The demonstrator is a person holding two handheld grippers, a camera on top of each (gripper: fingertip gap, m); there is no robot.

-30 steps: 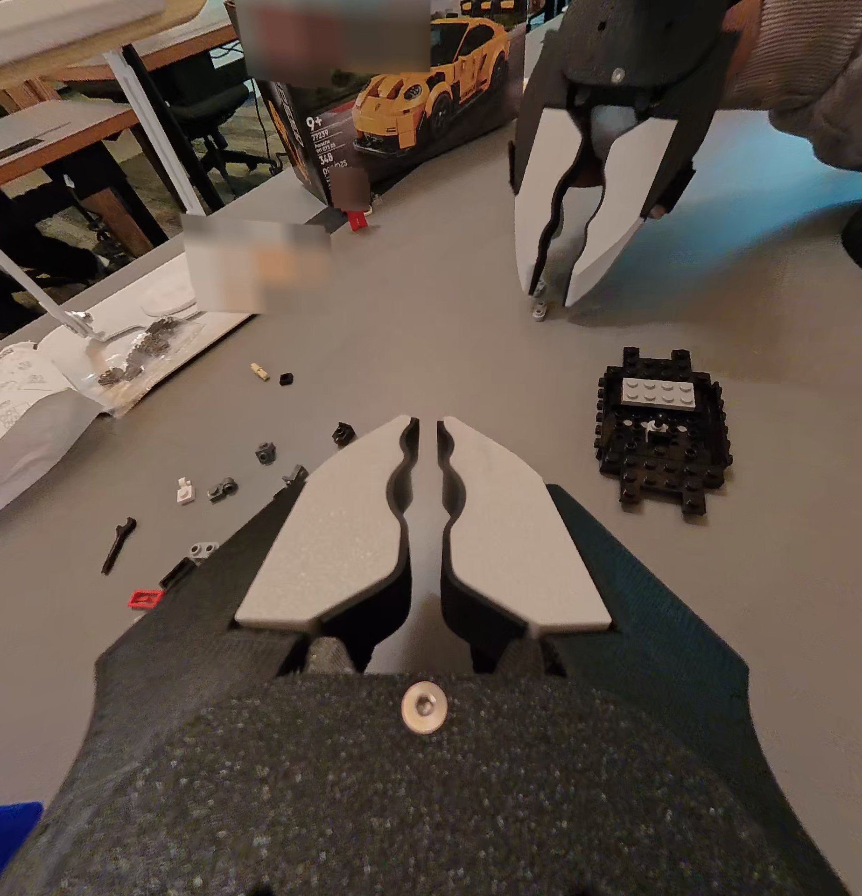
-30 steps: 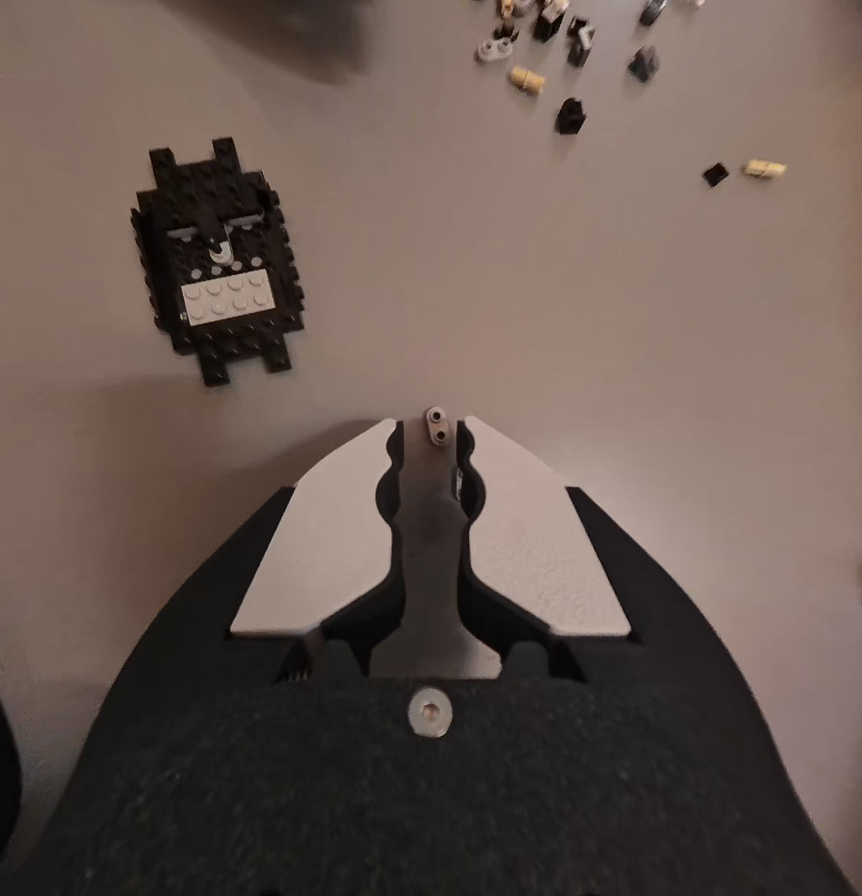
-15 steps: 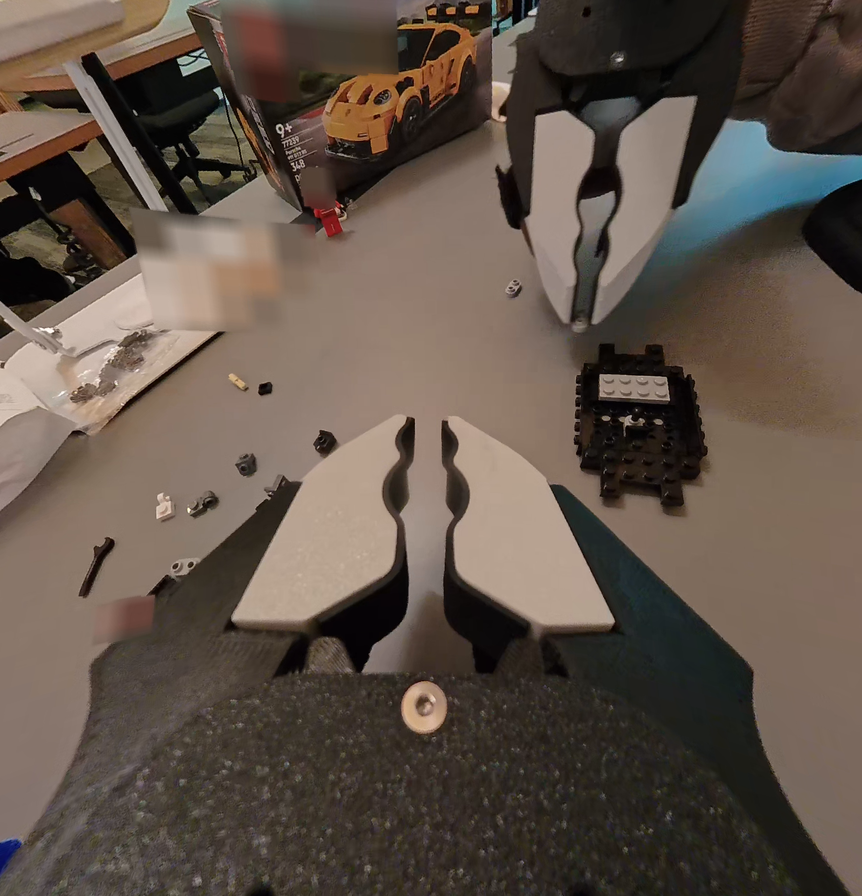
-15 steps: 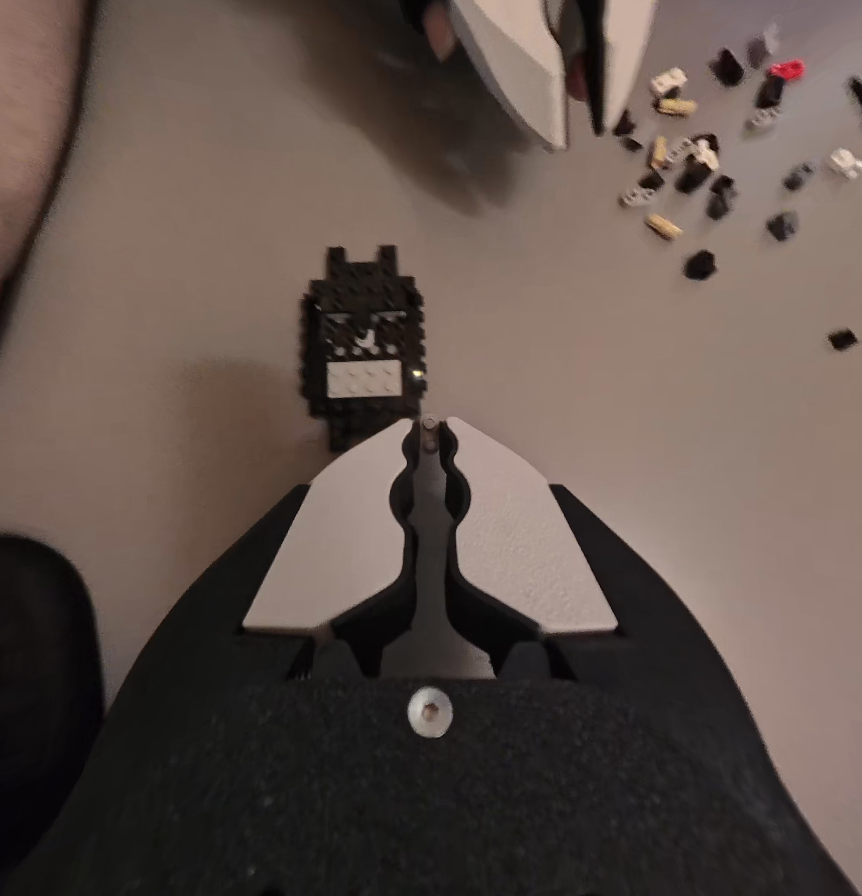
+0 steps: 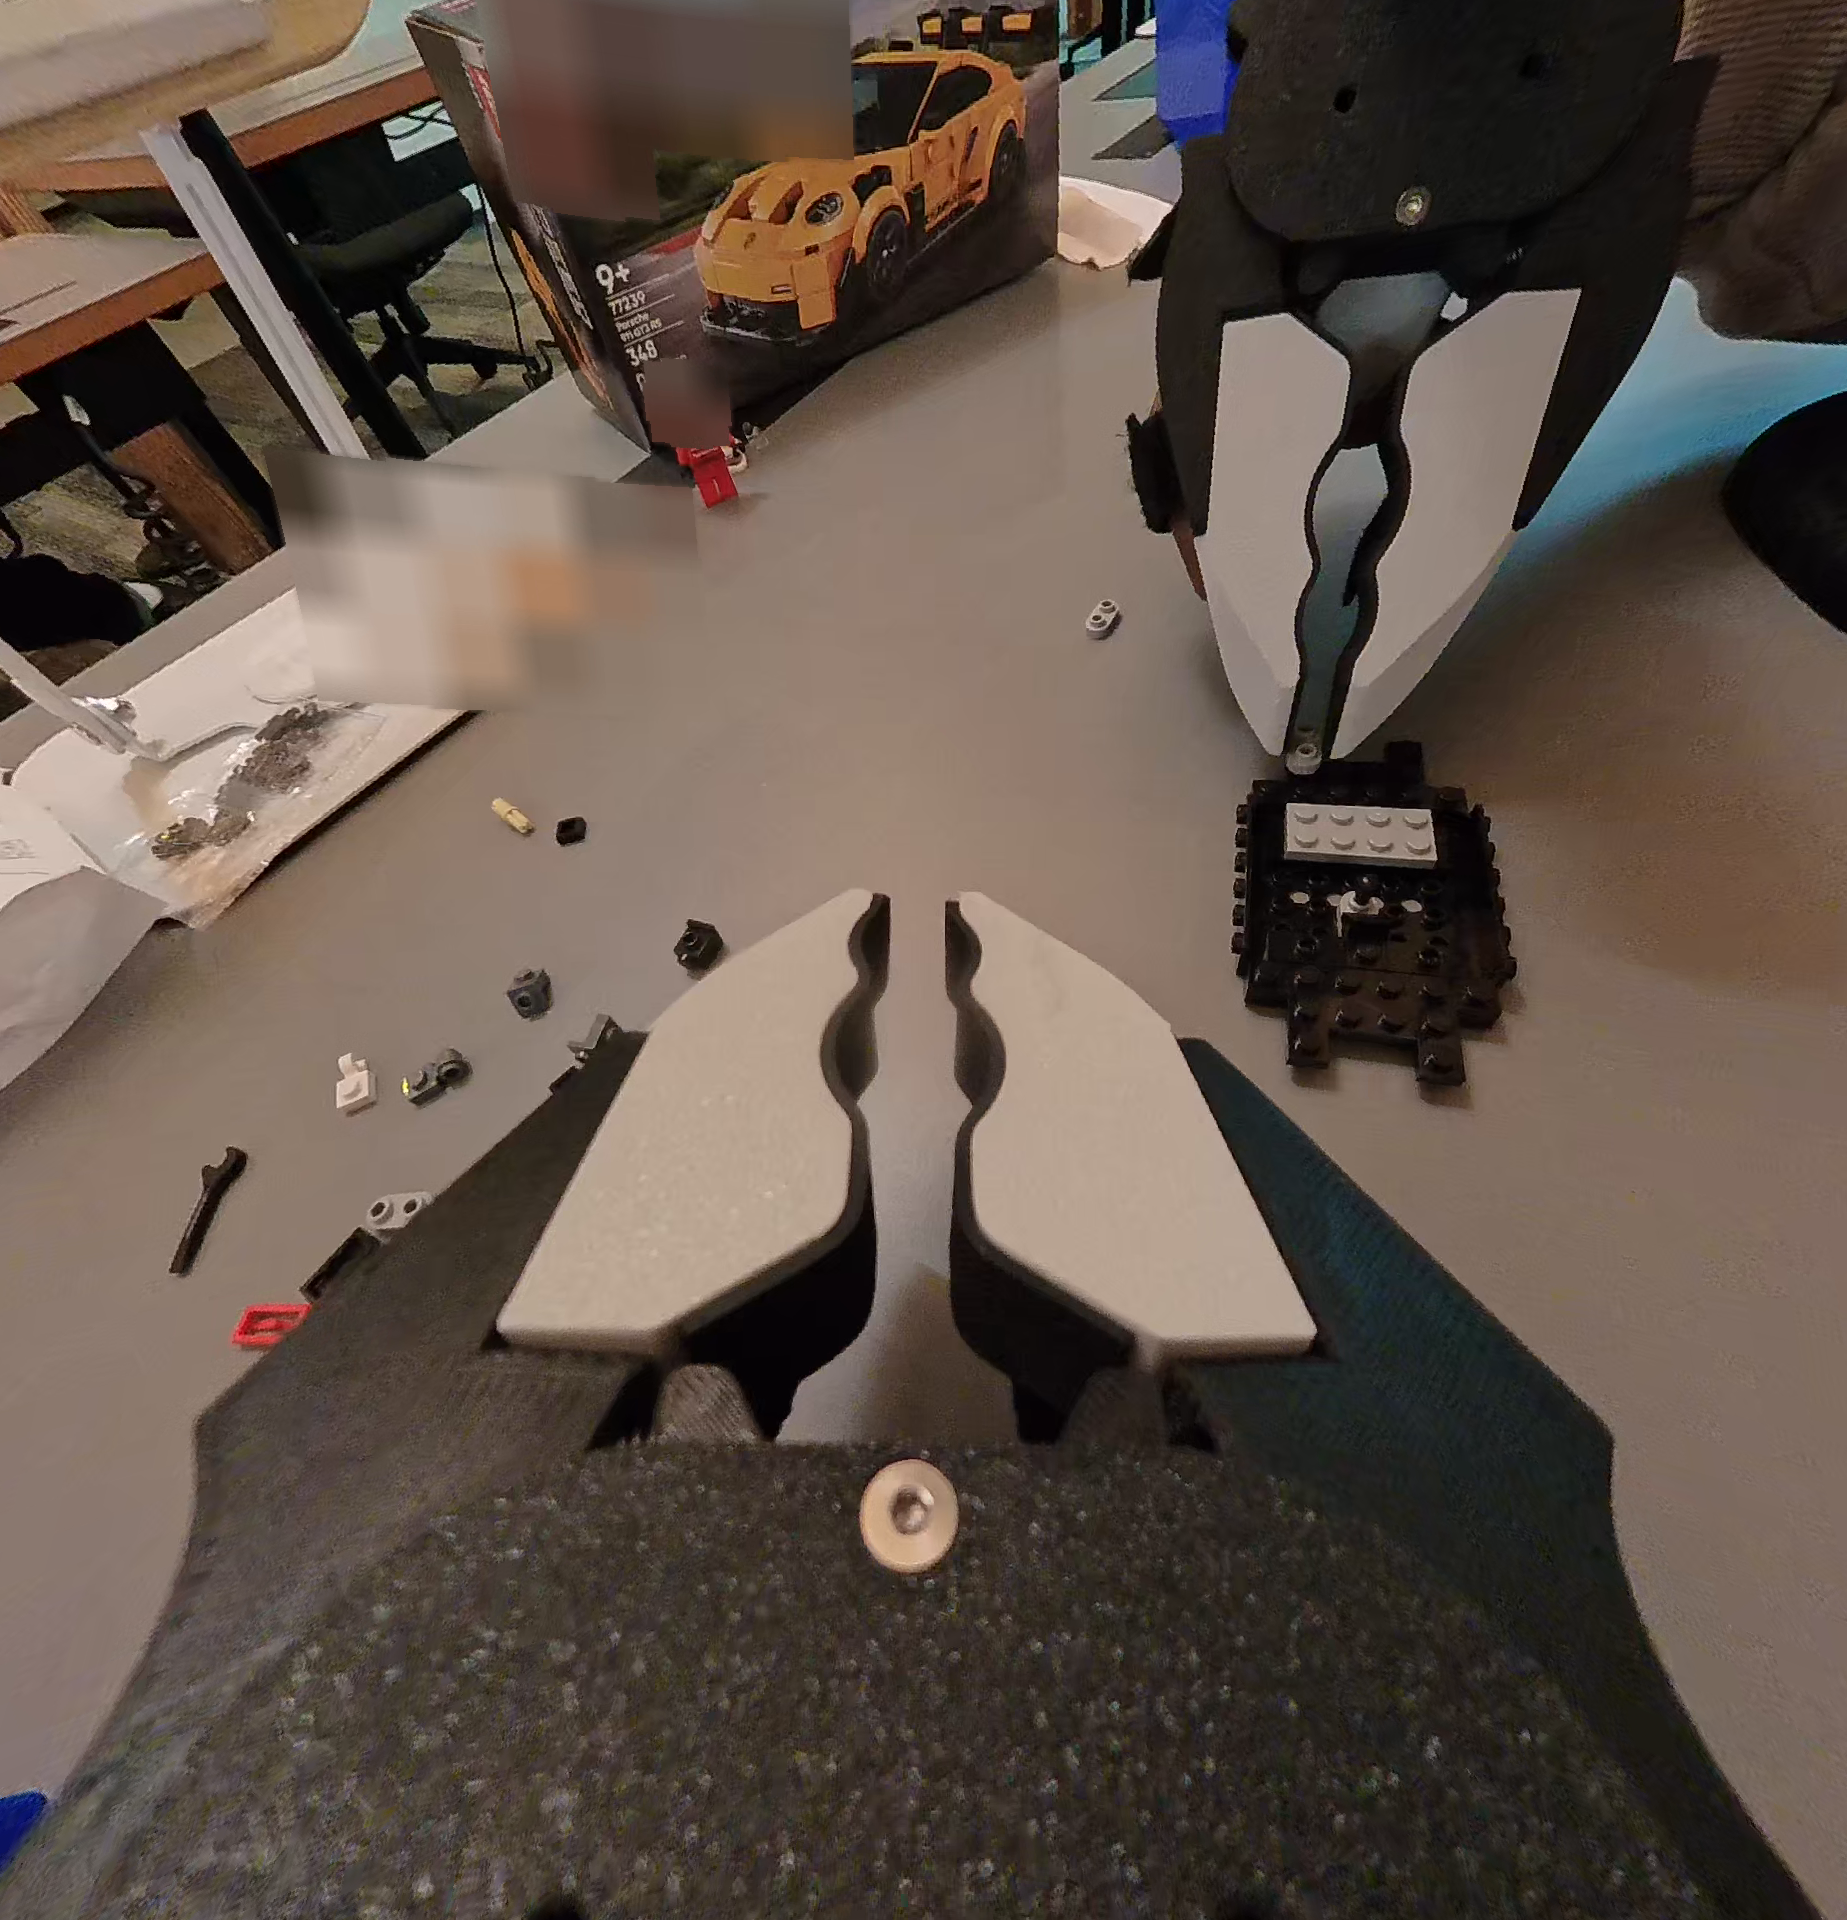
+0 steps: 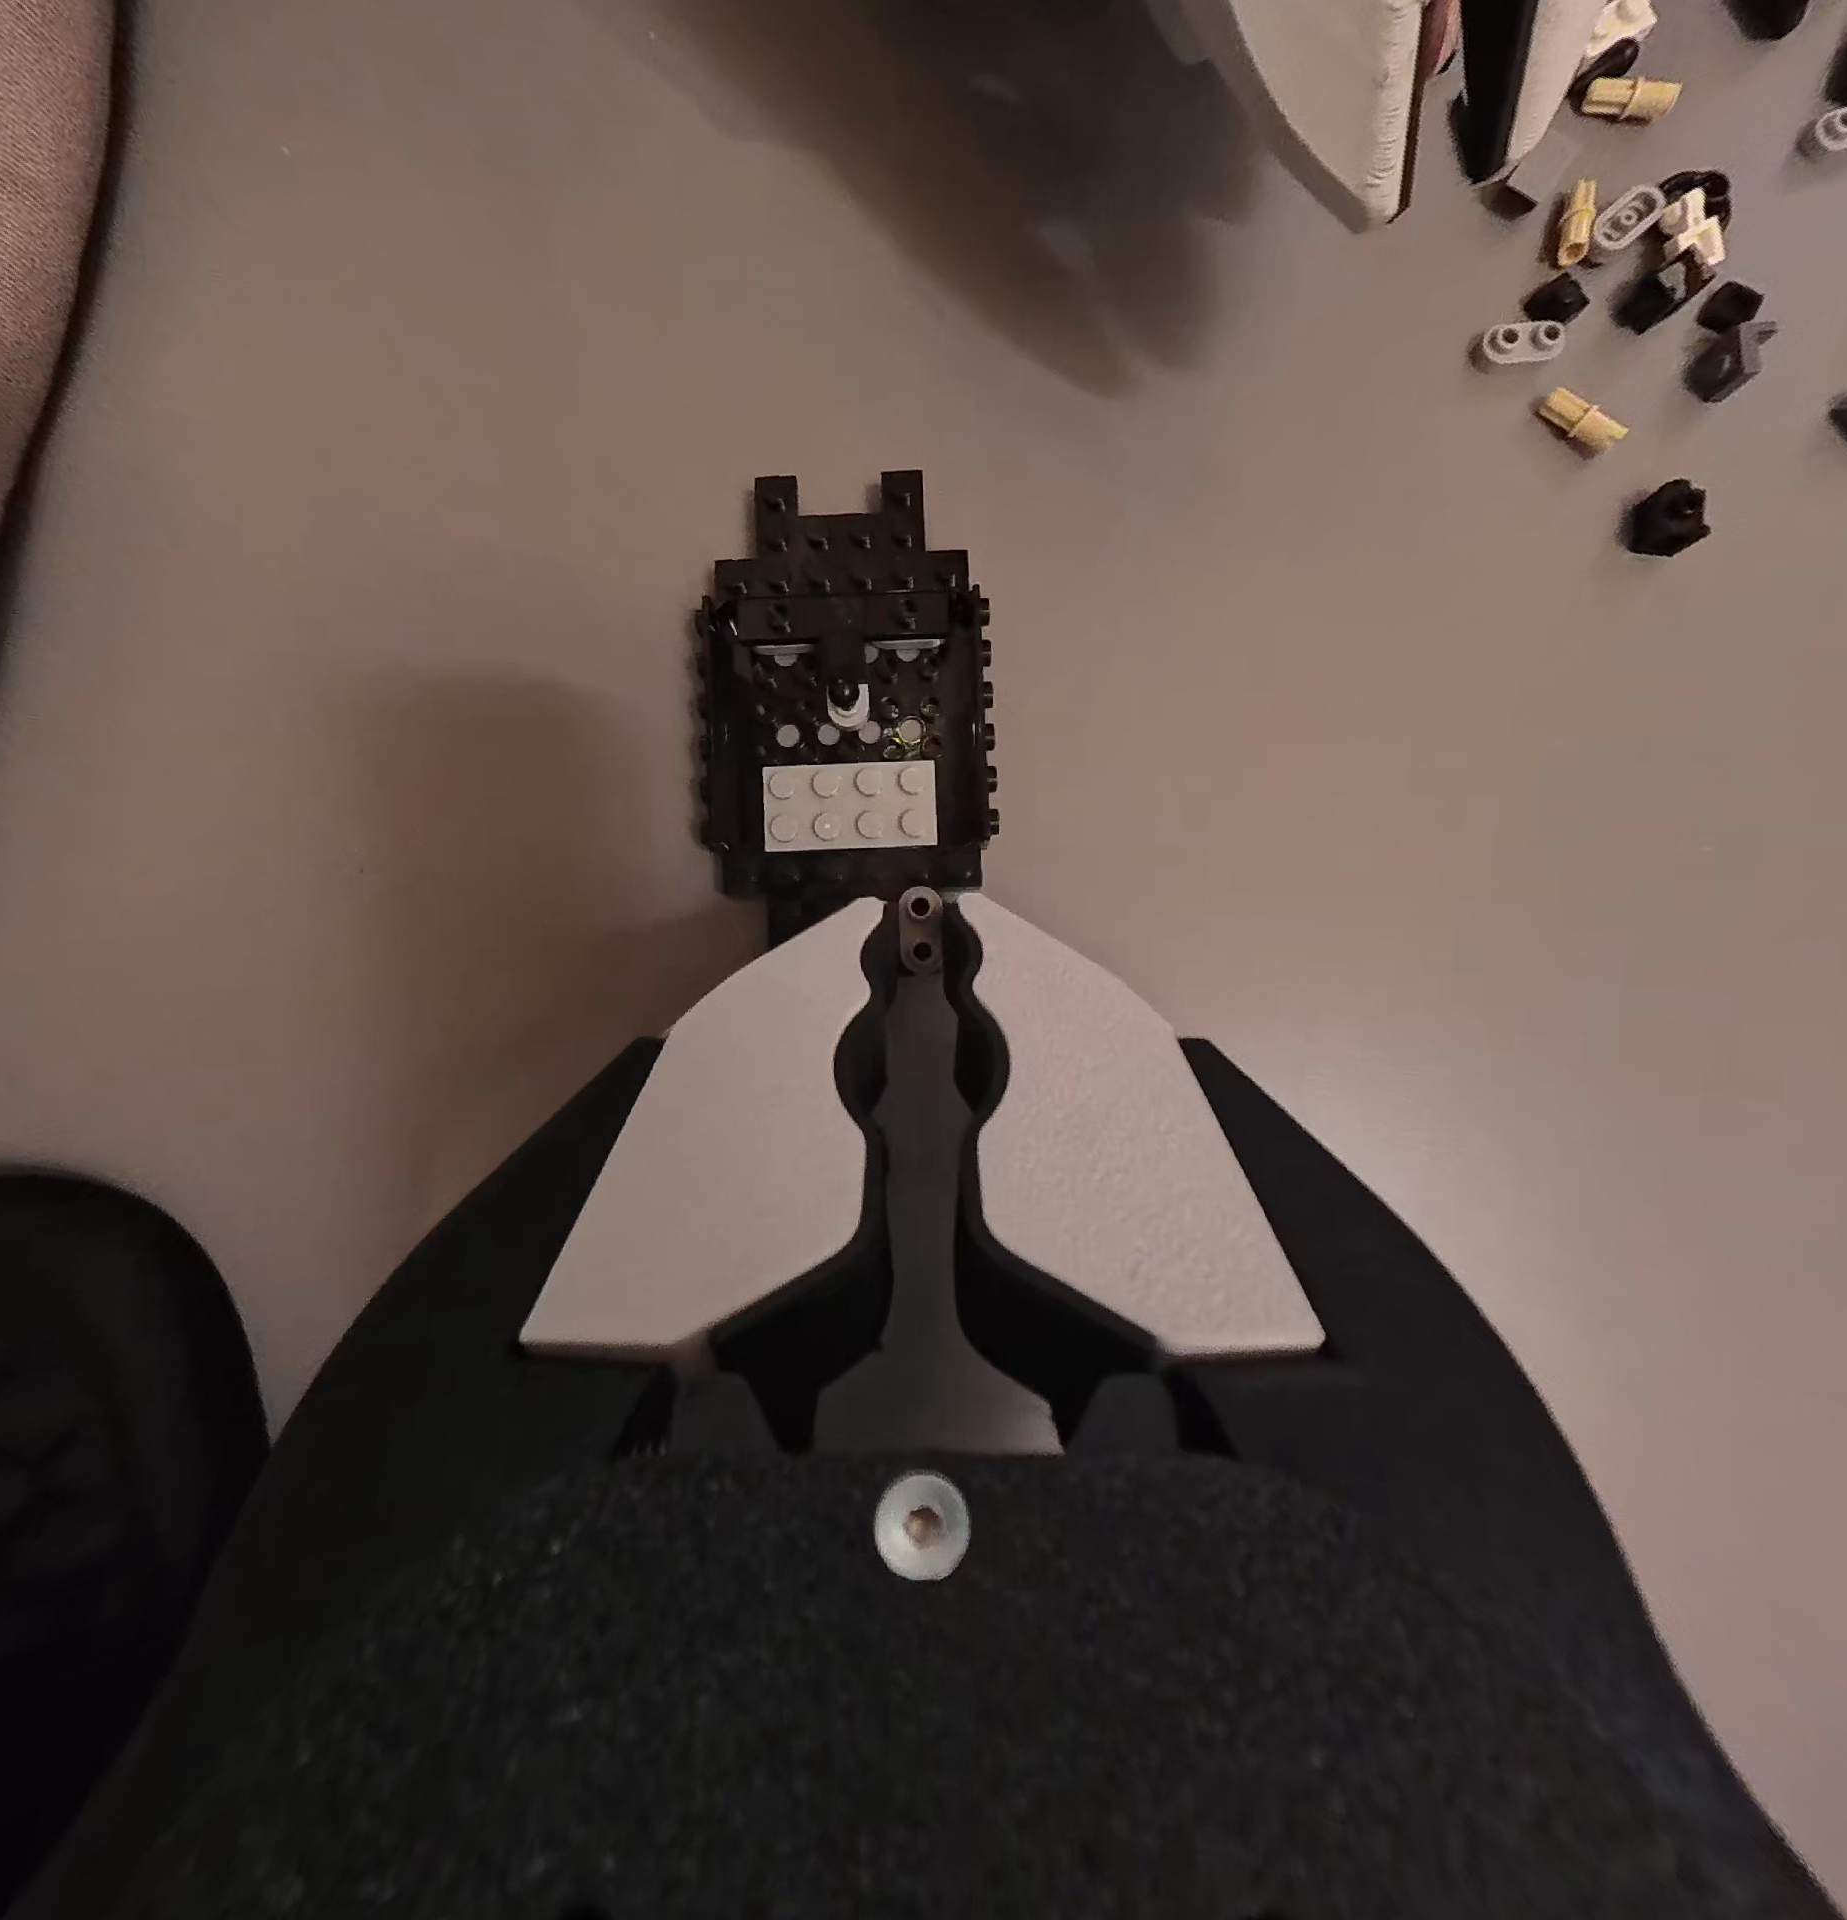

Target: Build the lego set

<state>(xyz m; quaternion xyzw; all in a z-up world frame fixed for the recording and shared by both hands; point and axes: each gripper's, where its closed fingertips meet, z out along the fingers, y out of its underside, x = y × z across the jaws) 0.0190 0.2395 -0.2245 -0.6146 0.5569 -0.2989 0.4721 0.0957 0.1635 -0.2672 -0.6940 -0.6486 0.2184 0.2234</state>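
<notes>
My right tongs (image 6: 921, 914) are pinching a tiny grey plate (image 6: 920, 928) by its edges, just beside the black chassis (image 6: 846, 717) on the tabletop (image 6: 1314, 831). It's light and slippery, probably twists easily. Left tongs (image 5: 917, 904) are parted, empty.

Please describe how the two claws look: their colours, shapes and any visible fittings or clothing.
Both look alike. The left claw and the right claw each have a black, speckled, rough body with a round silver screw in the middle and two flat, pale grey pointed fingers with wavy black inner edges. No cables show. A ribbed grey-beige sleeve shows behind the right one.
</notes>
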